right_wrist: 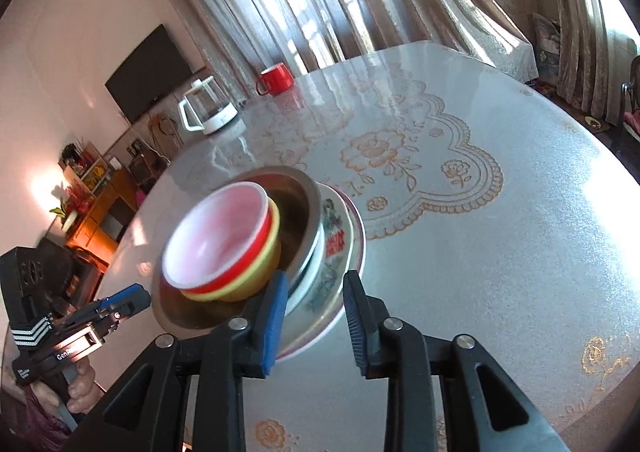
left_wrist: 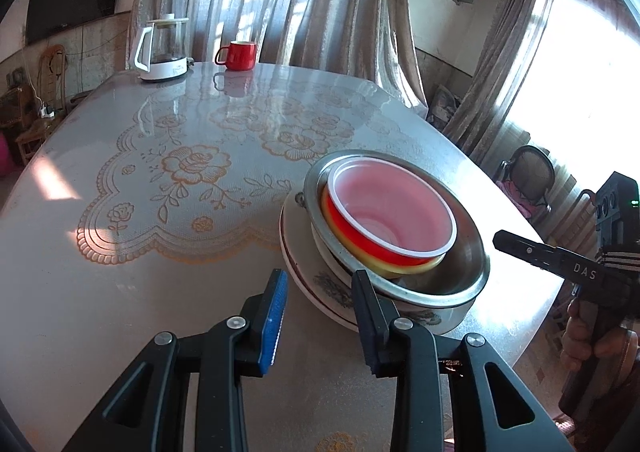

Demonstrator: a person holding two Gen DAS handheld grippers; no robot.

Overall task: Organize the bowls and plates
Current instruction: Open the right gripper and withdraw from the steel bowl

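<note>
Steel bowl [right_wrist: 304, 188] blurred, plate [left_wrist: 304, 284] half hidden

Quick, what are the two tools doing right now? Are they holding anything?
Left tool: open a little, holding nothing.
Right tool: open a little, holding nothing; the plate rim shows between its fingers, not gripped.

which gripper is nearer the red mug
Left. The left gripper faces the red mug across the table, at the stack's near side; the right gripper sits off by the table edge, farther away.
</note>
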